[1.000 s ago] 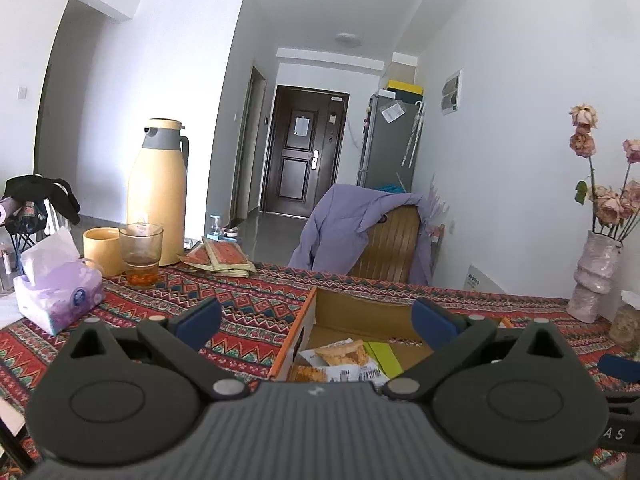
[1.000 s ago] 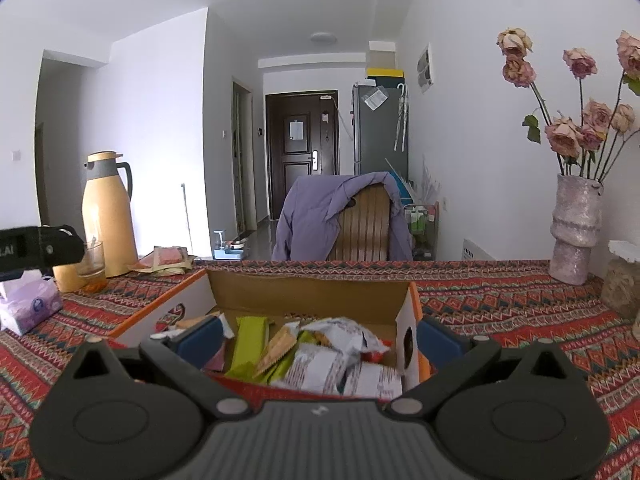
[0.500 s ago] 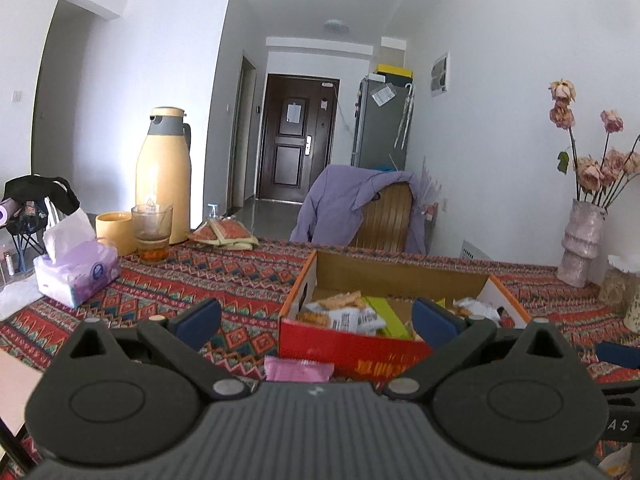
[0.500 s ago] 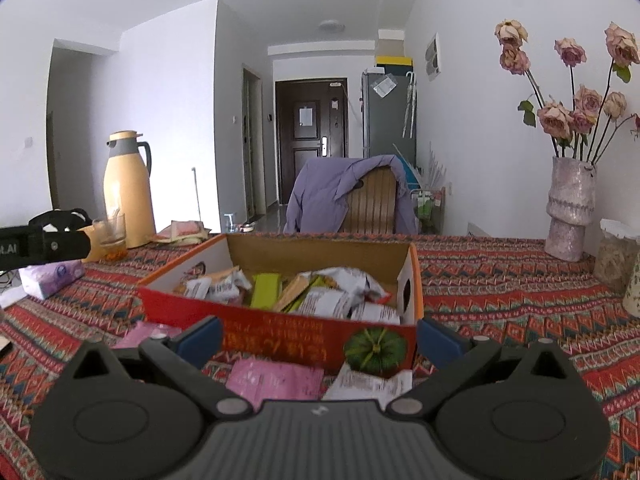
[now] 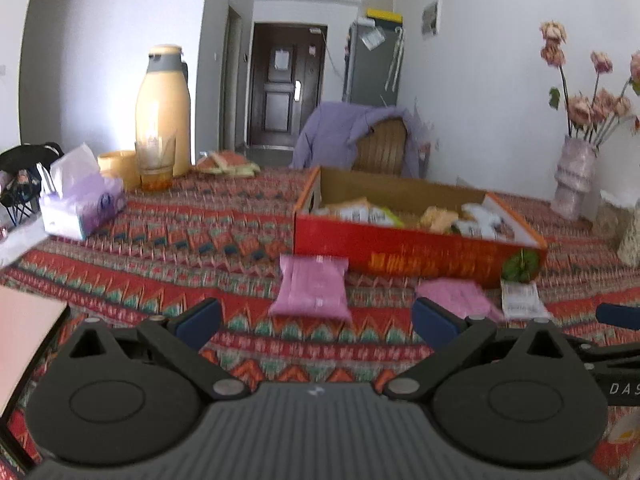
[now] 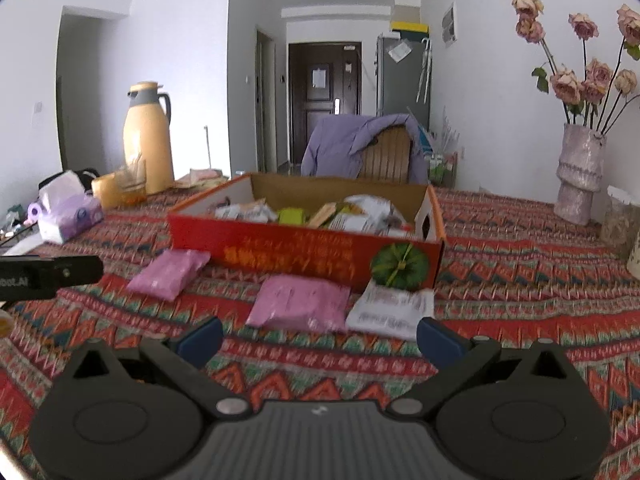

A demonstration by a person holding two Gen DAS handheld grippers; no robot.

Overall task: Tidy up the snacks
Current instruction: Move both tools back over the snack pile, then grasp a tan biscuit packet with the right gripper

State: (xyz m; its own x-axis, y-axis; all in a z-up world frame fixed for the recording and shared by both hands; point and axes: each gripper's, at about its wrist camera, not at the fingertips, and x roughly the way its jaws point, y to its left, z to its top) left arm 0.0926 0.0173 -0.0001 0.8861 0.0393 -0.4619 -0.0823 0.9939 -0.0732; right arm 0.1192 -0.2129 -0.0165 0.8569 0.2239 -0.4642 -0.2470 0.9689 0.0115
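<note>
A red cardboard box (image 5: 416, 254) (image 6: 296, 254) holding several snack packets stands on the patterned tablecloth. In front of it lie two pink packets (image 5: 312, 290) (image 5: 456, 296) and a white packet (image 5: 522, 300). The right wrist view shows the same pink packets (image 6: 170, 274) (image 6: 300, 300) and the white packet (image 6: 392, 308). My left gripper (image 5: 316, 320) is open with nothing in it, just short of the left pink packet. My right gripper (image 6: 318, 338) is open too, its fingers apart in front of the middle pink packet and the white one.
A yellow thermos (image 5: 163, 108), a glass (image 5: 154, 160), a yellow cup (image 5: 116, 164) and a tissue pack (image 5: 82, 208) stand at the left. A vase of dried roses (image 6: 580, 176) stands at the right. A chair with a purple jacket (image 6: 360, 148) is behind the table.
Both grippers have pulled back from over the box toward the near table edge. The box now lies further ahead, and the pink and white packets in front of it have come into view.
</note>
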